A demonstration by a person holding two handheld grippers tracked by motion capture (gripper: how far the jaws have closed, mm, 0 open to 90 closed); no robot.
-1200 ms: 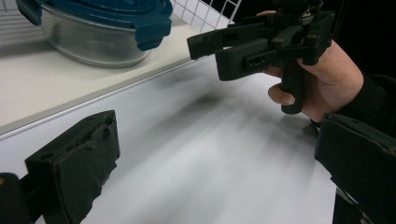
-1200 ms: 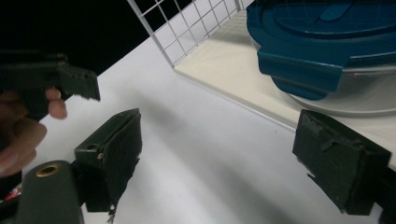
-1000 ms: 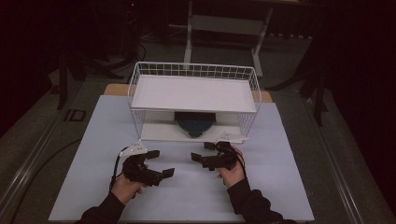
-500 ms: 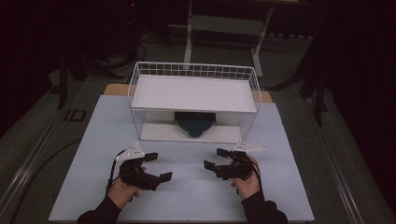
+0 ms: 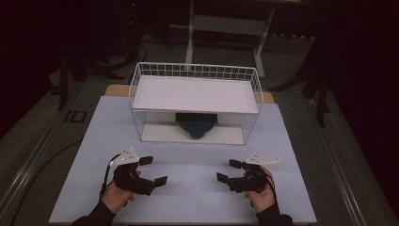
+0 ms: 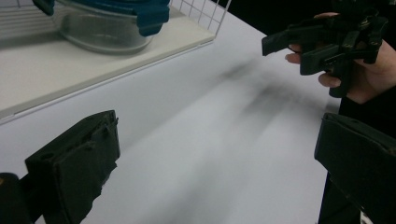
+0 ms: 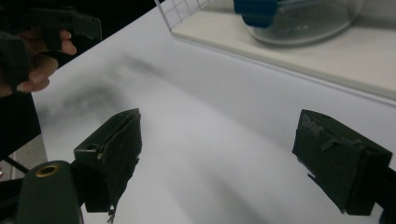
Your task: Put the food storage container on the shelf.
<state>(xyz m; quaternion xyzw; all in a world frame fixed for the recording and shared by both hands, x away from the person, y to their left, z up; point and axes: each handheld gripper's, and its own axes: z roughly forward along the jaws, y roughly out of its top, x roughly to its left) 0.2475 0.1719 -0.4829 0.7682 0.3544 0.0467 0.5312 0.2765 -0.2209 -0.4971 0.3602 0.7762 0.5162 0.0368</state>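
- Clear glass container with blue clip lid [image 5: 196, 124]: on the lower shelf of the white two-tier wire rack [image 5: 195, 94], frame centre.
- Pale rectangular table mat [image 5: 188, 197]: bare between rack front and near edge.
- Left gripper [image 5: 153, 170]: lower left, jaws spread, empty.
- Right gripper [image 5: 227, 170]: lower right, jaws spread, empty; well apart from the left.

One white wire rack [image 5: 195, 101] with two shelves – upper shelf [image 5: 195, 94], lower shelf [image 5: 162, 133]. One clear lidded container [image 5: 196, 124] with blue lid. Two handheld grippers – left gripper [image 5: 153, 170], right gripper [image 5: 229, 171]. One white tabletop [image 5: 188, 188].
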